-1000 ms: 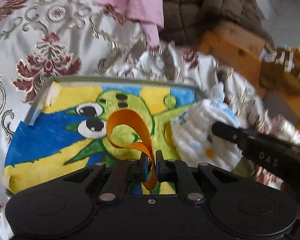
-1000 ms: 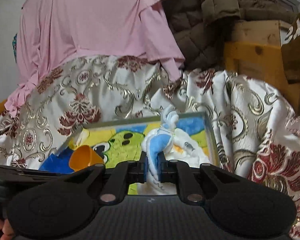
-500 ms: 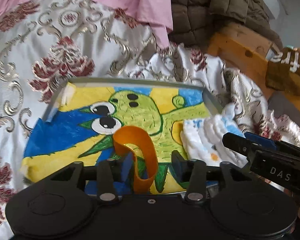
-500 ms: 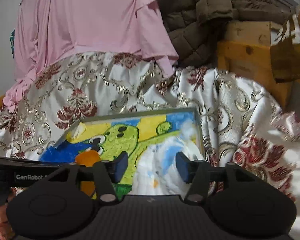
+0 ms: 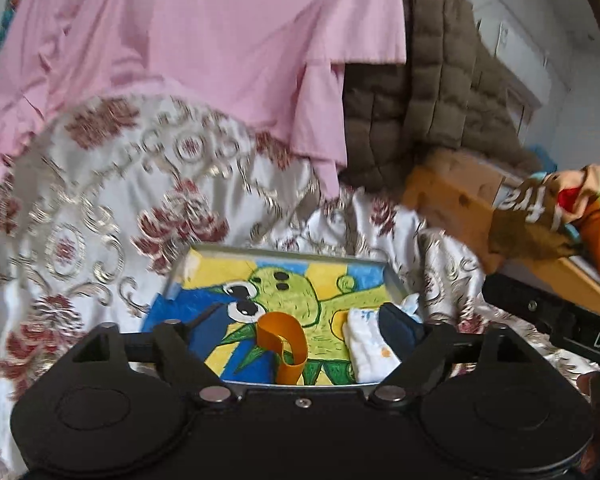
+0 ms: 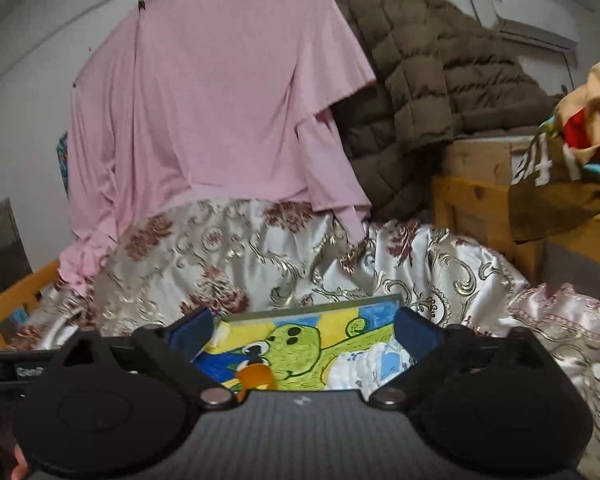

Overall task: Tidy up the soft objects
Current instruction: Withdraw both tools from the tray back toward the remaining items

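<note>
**Drop-off step, both items sitting in tray**

Orange band (image 5: 282, 346) and white cloth (image 5: 370, 346) lying low-centre in the painted tray (image 5: 284, 252). Left gripper (image 5: 296, 324) and right gripper (image 6: 304, 334) opening wide, gripping nothing. Probably next: hunting another soft thing.

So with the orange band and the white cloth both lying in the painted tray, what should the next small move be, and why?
Probably draw both grippers back from the tray and look for another loose soft item. The orange band and white cloth lie in it, and the jaws of the left gripper and right gripper are opening with nothing pressed between them, so neither item needs more handling.
</note>
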`<state>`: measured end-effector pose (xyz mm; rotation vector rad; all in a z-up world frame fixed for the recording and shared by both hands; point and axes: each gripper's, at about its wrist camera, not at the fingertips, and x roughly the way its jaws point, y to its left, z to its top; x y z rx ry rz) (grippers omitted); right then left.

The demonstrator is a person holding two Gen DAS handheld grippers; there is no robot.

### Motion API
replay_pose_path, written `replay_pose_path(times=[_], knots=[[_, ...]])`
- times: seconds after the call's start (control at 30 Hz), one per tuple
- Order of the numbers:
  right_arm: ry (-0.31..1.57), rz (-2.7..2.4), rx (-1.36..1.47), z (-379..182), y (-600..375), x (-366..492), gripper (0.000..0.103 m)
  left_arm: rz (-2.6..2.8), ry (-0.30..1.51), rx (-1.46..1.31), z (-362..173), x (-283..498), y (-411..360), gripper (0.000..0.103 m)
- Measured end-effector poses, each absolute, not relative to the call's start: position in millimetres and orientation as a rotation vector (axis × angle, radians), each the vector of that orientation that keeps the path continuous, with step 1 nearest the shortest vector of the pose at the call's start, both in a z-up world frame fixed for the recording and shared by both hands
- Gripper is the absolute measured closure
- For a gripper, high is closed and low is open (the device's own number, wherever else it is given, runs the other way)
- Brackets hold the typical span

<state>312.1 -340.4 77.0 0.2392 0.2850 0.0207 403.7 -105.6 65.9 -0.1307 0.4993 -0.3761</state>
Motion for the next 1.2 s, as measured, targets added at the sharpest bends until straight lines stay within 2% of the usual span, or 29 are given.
replay_pose_path(times=[0.43, 0.93, 1.2], knots=[[0.206, 0.069, 0.154, 95, -294, 184, 0.0, -0.344, 0.356, -0.141, 93, 257, -51, 0.006], [0.238, 0.085, 0.063, 71, -247, 86, 0.0, -0.297, 0.319, -0.133, 67, 141, -4, 0.003], [0.285, 0.092, 0.039, 57, -236, 61, 0.0, -0.27, 0.379, -0.116, 46, 107, 14, 0.002]])
